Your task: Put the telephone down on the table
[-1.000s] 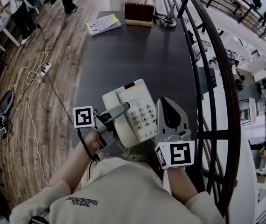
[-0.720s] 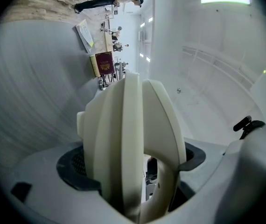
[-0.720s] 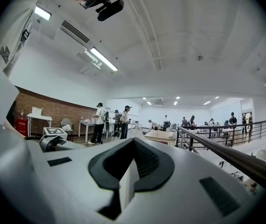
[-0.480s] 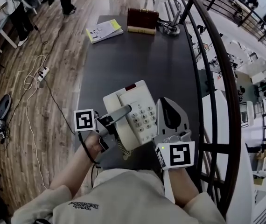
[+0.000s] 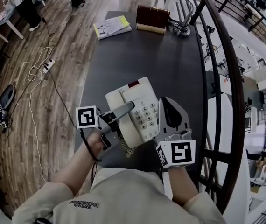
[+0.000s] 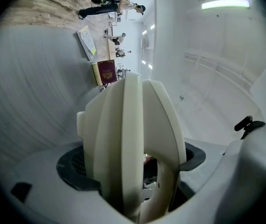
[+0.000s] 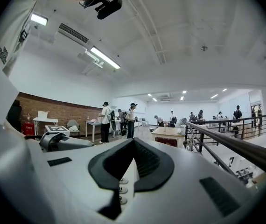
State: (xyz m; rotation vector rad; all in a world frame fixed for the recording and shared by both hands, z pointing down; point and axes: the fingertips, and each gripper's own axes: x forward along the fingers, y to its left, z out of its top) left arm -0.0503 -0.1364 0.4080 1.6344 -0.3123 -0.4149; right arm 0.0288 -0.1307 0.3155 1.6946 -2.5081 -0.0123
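Observation:
A cream push-button telephone [image 5: 135,107] is held over the near part of the dark table [image 5: 147,55], slightly tilted, its coiled cord [image 5: 126,148] dangling at the front. My left gripper [image 5: 123,110] is shut on its left side, where the handset lies. In the left gripper view the cream body [image 6: 128,134] fills the space between the left gripper's [image 6: 135,164] dark pads. My right gripper [image 5: 170,115] is shut on the telephone's right edge. In the right gripper view the right gripper [image 7: 130,164] has keypad buttons [image 7: 122,189] showing between its jaws.
At the table's far end lie a yellow-green booklet [image 5: 112,26], a dark red book [image 5: 152,17] and a lamp base [image 5: 182,28]. A curved black railing [image 5: 221,101] runs close along the right. A power strip and cable [image 5: 46,65] lie on the wooden floor to the left.
The telephone and both grippers now sit a little further in from the table's near edge. Both grips are unchanged.

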